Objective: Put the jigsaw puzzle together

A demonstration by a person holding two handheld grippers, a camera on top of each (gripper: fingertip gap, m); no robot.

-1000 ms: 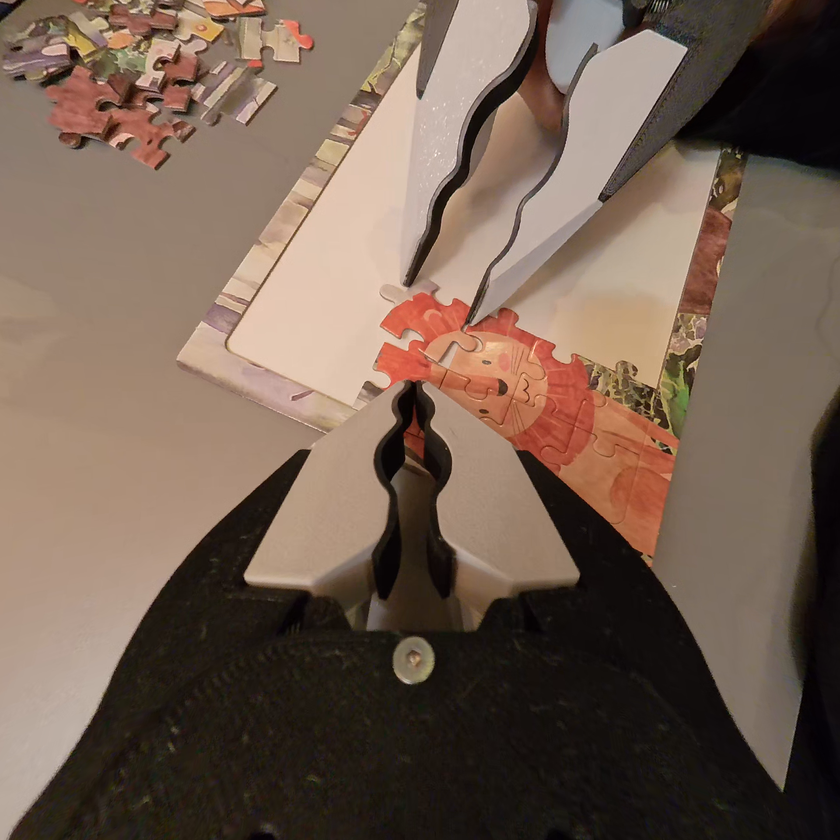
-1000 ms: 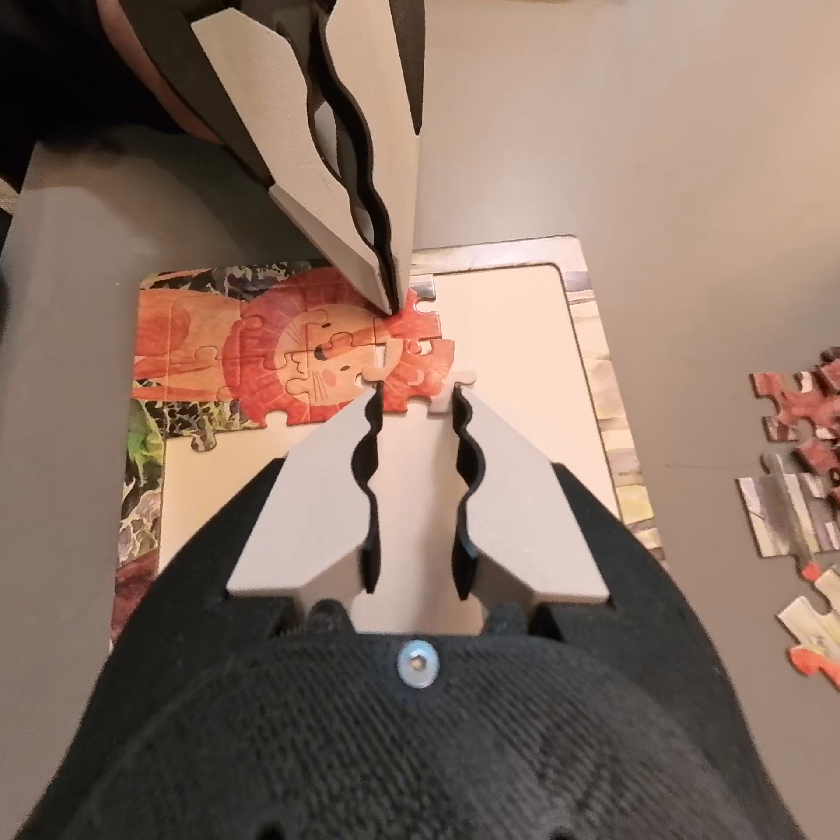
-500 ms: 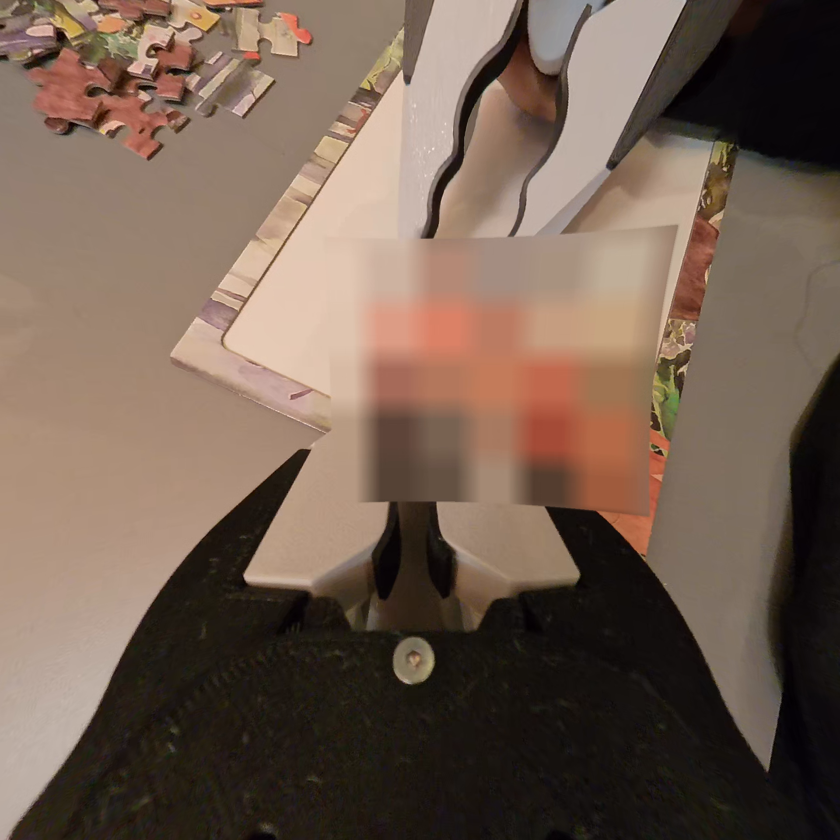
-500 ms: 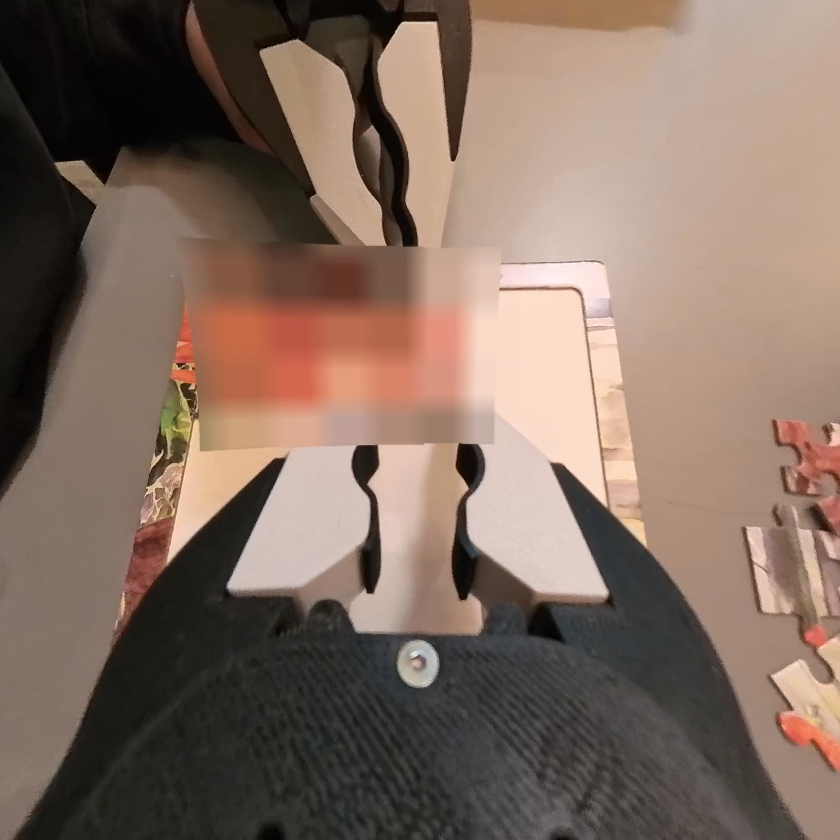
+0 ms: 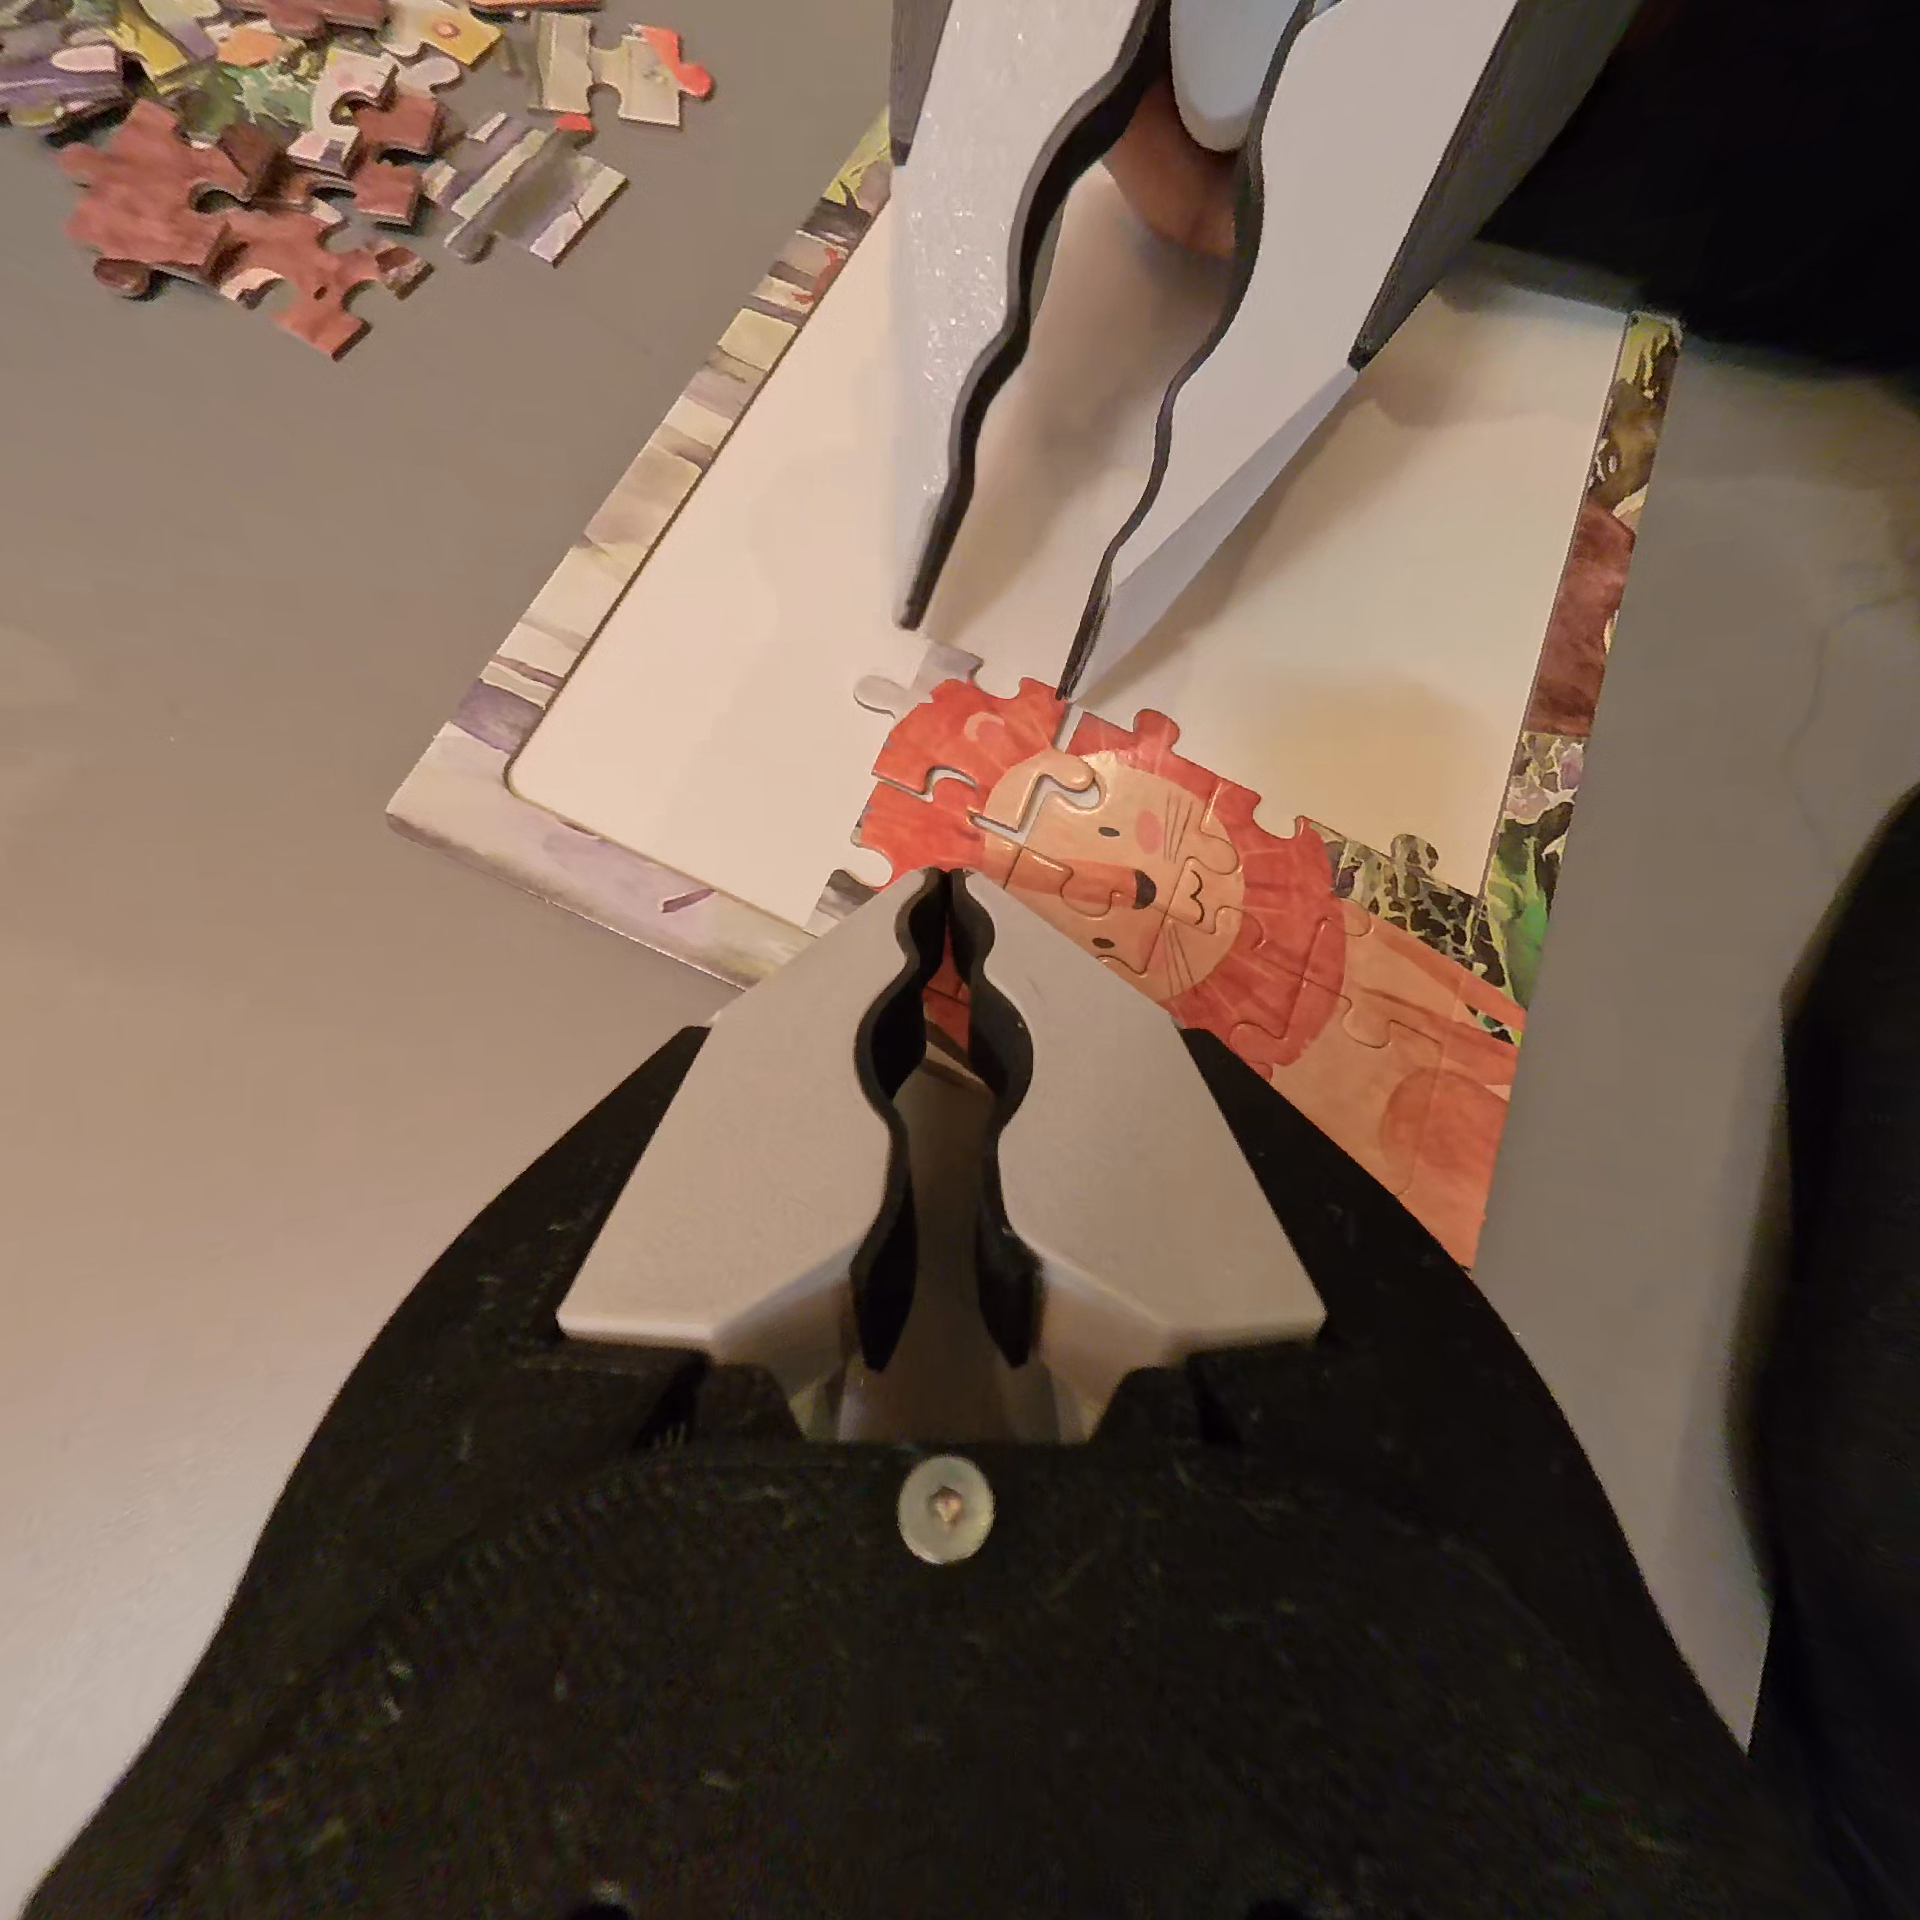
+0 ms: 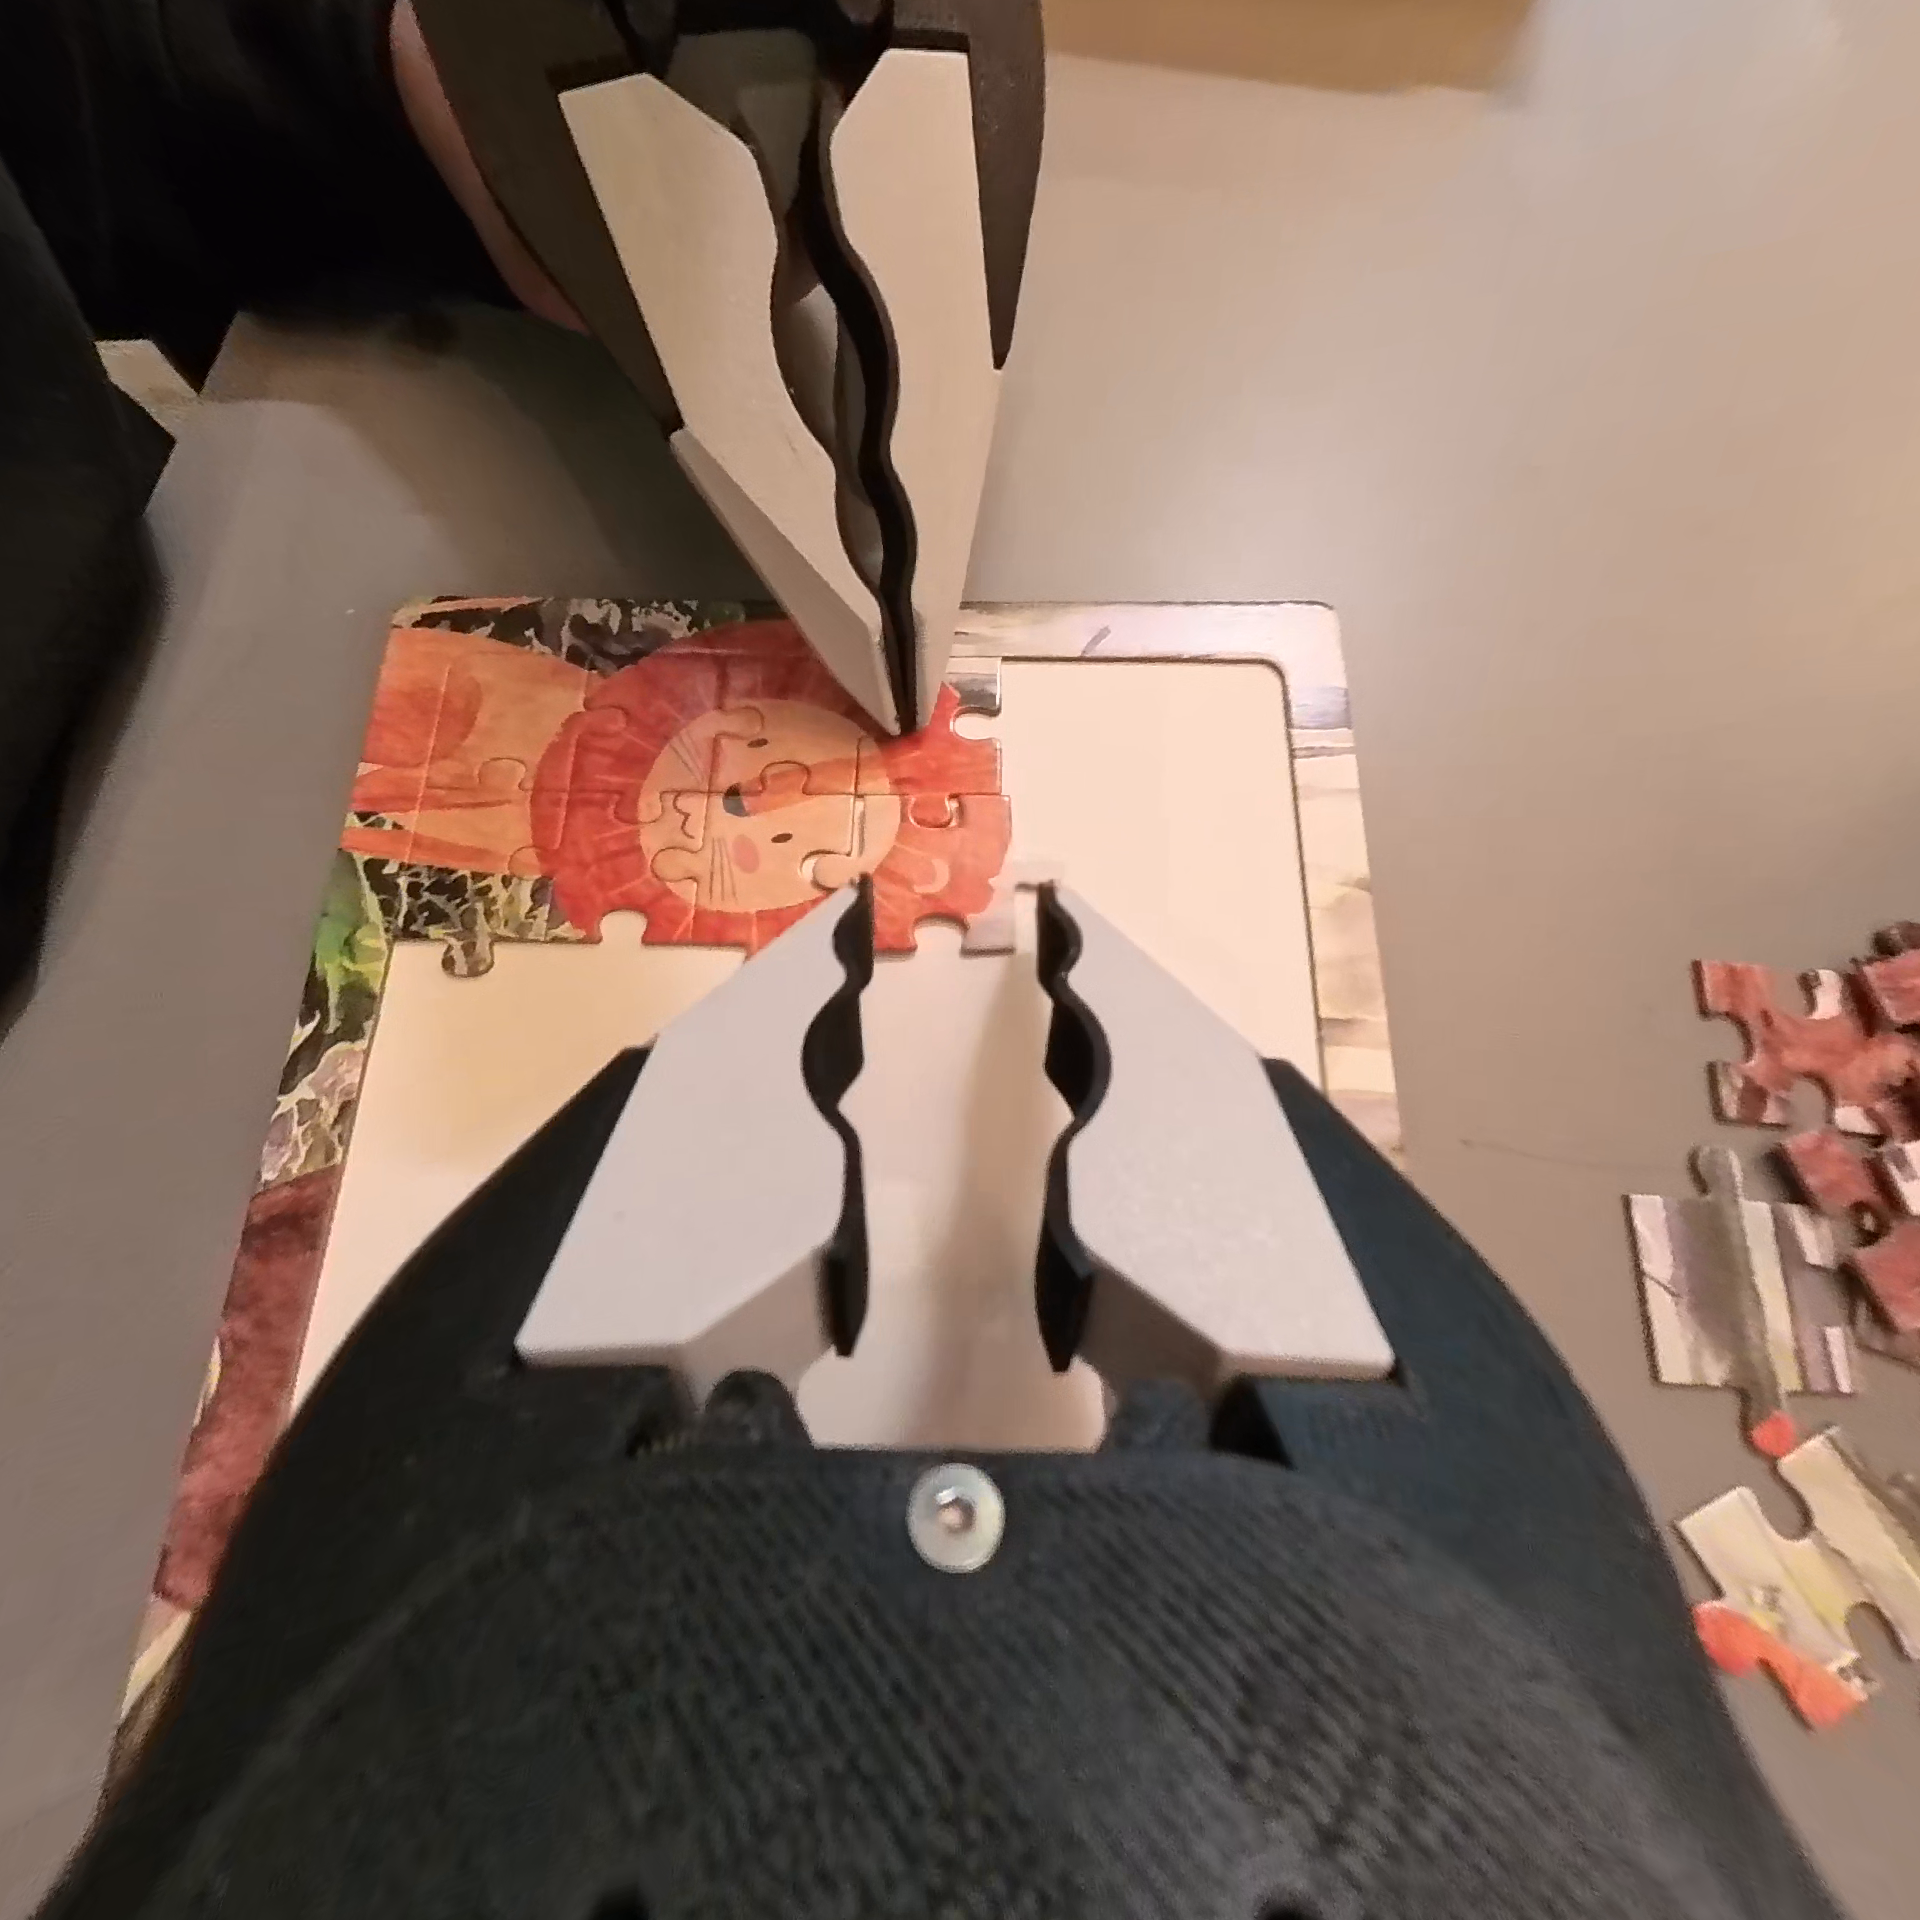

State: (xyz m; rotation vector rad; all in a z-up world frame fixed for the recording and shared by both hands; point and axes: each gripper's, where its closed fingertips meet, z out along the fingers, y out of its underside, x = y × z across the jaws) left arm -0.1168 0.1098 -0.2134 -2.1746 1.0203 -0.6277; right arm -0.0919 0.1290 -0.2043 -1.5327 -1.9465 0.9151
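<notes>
Grey bench (image 5: 260, 644) carries everything, the puzzle tray (image 5: 727, 582) foremost, its cream floor mostly bare. Filling one end of the tray is the assembled lion section (image 5: 1174, 883). Off to the side lies the heap of loose pieces (image 5: 249, 197), well apart from the tray.

The left claw (image 5: 948, 878), pinched nearly closed and holding nothing, bears its tip on the lion's mane edge. The right claw (image 6: 945, 894) stands parted and empty at the opposite edge.

Judging by this, pieces are being pressed flush; next comes fetching another piece from the heap.
</notes>
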